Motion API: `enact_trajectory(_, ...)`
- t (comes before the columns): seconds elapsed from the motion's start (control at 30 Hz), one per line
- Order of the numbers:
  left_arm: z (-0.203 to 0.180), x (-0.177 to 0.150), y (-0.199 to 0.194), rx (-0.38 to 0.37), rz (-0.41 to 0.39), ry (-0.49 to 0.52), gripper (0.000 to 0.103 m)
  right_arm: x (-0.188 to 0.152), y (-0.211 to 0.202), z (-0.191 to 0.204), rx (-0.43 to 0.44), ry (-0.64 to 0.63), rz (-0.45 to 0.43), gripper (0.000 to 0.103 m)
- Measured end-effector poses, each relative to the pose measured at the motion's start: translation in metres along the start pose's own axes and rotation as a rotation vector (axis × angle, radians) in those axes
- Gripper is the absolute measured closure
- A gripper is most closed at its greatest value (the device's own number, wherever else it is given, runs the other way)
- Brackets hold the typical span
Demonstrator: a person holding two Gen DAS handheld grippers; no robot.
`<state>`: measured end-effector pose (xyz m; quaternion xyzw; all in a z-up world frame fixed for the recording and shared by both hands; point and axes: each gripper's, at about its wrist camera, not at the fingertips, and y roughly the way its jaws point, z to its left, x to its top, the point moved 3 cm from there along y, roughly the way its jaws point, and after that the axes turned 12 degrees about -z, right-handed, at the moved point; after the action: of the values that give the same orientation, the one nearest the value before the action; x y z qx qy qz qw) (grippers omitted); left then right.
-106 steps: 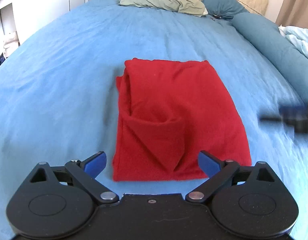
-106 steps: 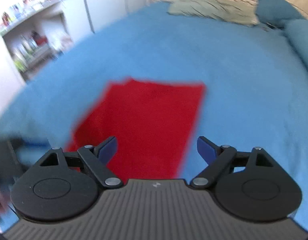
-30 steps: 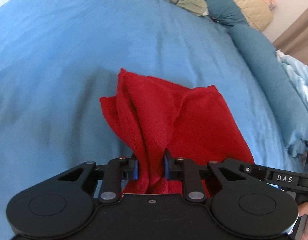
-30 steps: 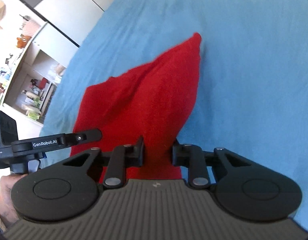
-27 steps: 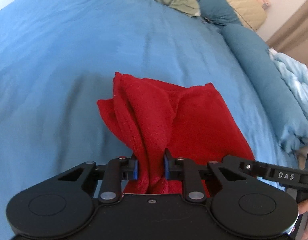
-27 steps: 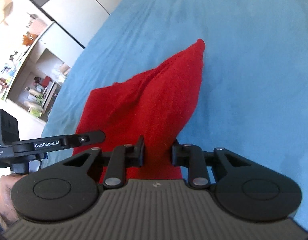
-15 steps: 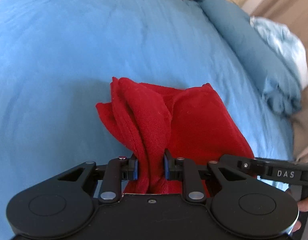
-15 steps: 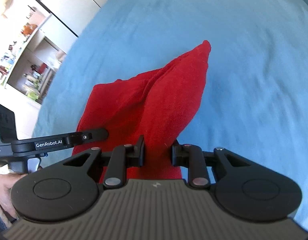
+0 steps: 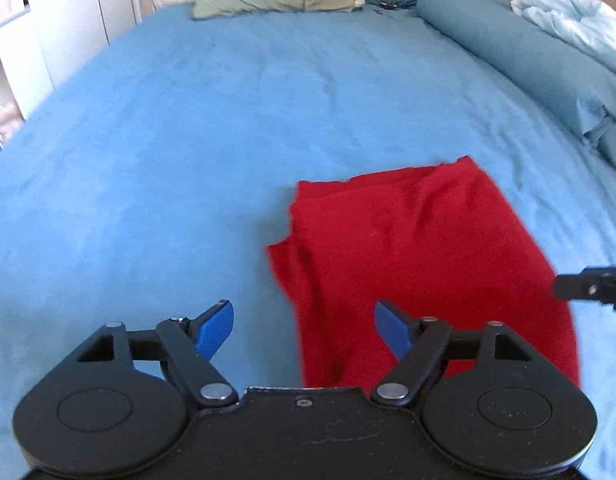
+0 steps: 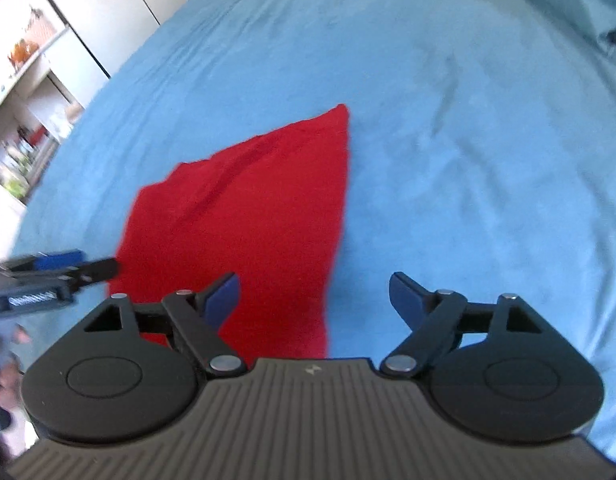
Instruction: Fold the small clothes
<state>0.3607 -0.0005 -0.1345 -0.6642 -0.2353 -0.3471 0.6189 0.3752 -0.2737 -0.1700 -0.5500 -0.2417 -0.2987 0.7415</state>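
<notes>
Blue bed [image 9: 228, 120], red cloth [image 9: 419, 248] released, left claw [image 9: 304, 330], right claw [image 10: 313, 296] now spread, empty.

Left tongs [image 9: 304, 330]: black body, blue pads, silver screws. Right tongs [image 10: 313, 294]: ribbed grey body, black linkages, blue pads.

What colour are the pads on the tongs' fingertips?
Blue pads on black linkages, clearest in the left wrist view, beside the folded red fabric garment.
</notes>
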Motion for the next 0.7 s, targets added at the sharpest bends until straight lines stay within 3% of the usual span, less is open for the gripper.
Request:
enact_trajectory(0.23,0.002,-0.047,0.011,0.04,-0.065,0.038,0.02,-0.032,0.011,-0.017,-0.04,-0.111,-0.056,0.001)
enact_trajectory(0.43,0.005,-0.045,-0.015,0.078,-0.179,0.038,0.02,-0.038,-0.008,-0.017,-0.027,-0.092,-0.17,0.001)
enact_trajectory(0.57,0.002,-0.024,-0.077,0.093,-0.262,0.008,0.02,-0.03,-0.065,0.0,-0.026,-0.088,-0.244,0.001)
enact_trajectory(0.7,-0.007,-0.01,-0.153,0.093,-0.297,-0.038,0.0,-0.028,-0.144,0.022,-0.072,-0.063,-0.289,0.0)
